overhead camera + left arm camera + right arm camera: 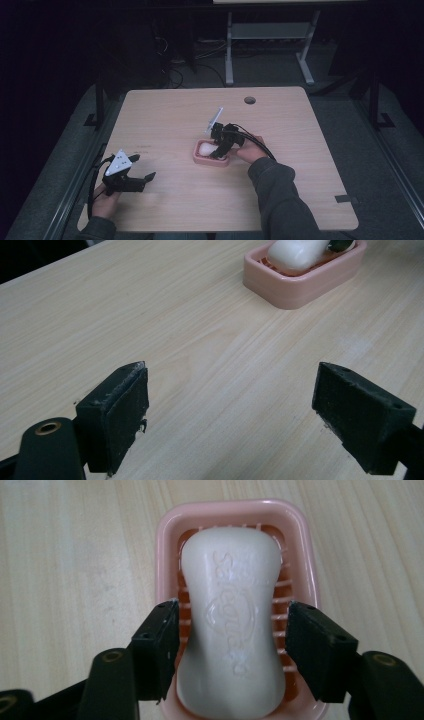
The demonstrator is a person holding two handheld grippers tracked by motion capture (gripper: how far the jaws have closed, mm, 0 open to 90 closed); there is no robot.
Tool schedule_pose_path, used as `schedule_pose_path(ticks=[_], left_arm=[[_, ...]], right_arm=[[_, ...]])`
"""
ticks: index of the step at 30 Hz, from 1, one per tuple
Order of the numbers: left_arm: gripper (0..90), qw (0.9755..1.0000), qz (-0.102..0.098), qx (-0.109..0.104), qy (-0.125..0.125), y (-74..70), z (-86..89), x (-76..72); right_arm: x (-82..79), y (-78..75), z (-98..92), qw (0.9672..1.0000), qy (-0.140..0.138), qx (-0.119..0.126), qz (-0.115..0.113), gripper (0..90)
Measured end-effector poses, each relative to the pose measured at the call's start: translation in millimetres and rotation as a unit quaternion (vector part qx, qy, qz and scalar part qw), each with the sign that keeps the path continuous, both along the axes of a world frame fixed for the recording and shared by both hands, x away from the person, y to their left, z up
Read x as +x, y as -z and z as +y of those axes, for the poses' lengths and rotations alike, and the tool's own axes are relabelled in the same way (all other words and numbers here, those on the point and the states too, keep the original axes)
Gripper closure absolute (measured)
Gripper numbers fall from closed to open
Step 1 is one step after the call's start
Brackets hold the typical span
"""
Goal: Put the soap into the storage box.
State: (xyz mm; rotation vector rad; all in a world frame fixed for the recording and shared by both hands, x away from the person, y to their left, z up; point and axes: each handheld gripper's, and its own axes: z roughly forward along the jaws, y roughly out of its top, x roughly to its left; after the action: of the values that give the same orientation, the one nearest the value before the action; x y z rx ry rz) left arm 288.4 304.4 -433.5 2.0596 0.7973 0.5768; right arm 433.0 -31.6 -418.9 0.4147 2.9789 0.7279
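White soap bar (232, 630) lies in pink soap dish (165, 545), frame centre. Right tool (232, 647) straddles its waist, jaws released with small gaps. Left tool (232, 415) released over tabletop (210, 370). Risk: the smooth bar could slip when squeezed, or the jaws could catch the dish rim.

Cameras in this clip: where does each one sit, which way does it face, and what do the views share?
High view: above the person's side, facing forward and down on the wooden table; both forearms, left gripper, right gripper.
Left gripper view: low over the table, between wide-apart jaws toward the pink soap dish.
Right gripper view: looking down, jaws flanking the white soap bar.
Shared: dish and soap appear in all three.
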Motion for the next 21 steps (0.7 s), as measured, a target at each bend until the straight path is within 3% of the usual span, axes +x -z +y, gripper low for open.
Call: schedule_pose_path(ticks=[3,11,13,18,21], left_arm=[[14.4,1.0000,0.000,0.003,0.001,-0.3,0.1,-0.2],[14.4,1.0000,0.002,0.000,-0.002,-0.2,0.5,-0.1],[14.4,1.0000,0.001,0.001,0.000,-0.2,0.5,-0.1],[14.4,1.0000,0.001,0.002,0.000,-0.4,0.5,-0.3],[14.4,1.0000,0.001,0.002,0.000,-0.3,0.1,-0.2]], right_arm=[[-0.4,3.0,-8.9,0.9998,0.011,0.008,0.012,40.0],[-3.0,-1.4,-20.0,0.9995,0.022,0.022,0.011,40.5],[-4.0,-2.5,-20.3,0.9995,0.019,0.017,0.018,40.2],[-8.0,-4.5,-21.4,0.9999,0.009,0.001,0.009,40.3],[-9.8,-5.1,-20.5,1.0000,-0.004,-0.006,-0.006,40.8]])
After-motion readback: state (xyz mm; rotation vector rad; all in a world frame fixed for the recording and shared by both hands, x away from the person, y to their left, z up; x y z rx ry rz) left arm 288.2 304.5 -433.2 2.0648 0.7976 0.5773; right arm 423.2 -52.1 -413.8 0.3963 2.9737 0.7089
